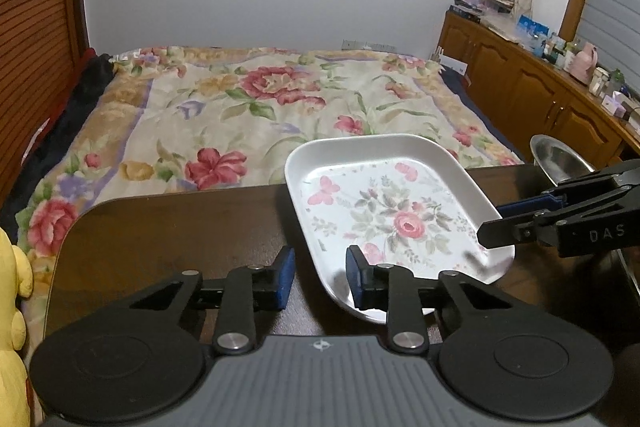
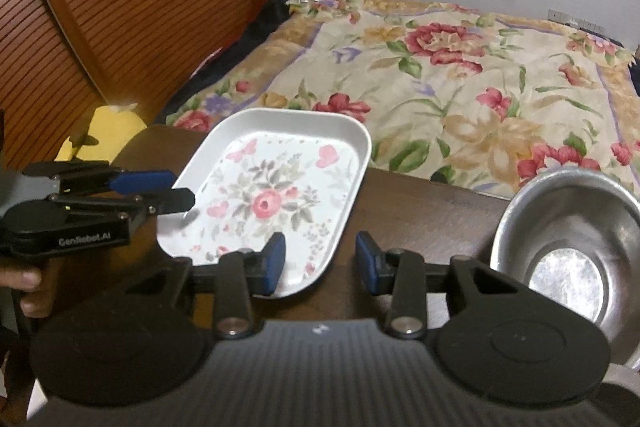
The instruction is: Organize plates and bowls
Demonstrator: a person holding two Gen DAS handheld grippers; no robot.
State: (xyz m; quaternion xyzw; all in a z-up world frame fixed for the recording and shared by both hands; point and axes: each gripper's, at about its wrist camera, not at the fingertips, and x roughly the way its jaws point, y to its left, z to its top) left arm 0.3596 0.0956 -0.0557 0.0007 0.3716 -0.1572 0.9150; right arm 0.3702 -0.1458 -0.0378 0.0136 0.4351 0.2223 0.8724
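As L gripper (image 1: 320,267), R gripper (image 2: 320,255) jaws straddle plate (image 1: 384,195) rim, unclamped | table (image 1: 160,239) | bed (image 1: 240,107)

- A dark wooden table (image 1: 168,227) stood against the bed.
- A floral blanket (image 1: 256,107) covered the bed.
- A yellow plush toy (image 1: 12,291) sat beside the table.
- A wooden cabinet (image 1: 520,83) carried cluttered bottles.
- A slatted wooden door (image 2: 120,7) stood beside the bed.

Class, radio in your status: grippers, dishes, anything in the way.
Both hand-held grippers, left and right, open at tray edges. Tray and steel bowl apart on table. Nothing blocking.
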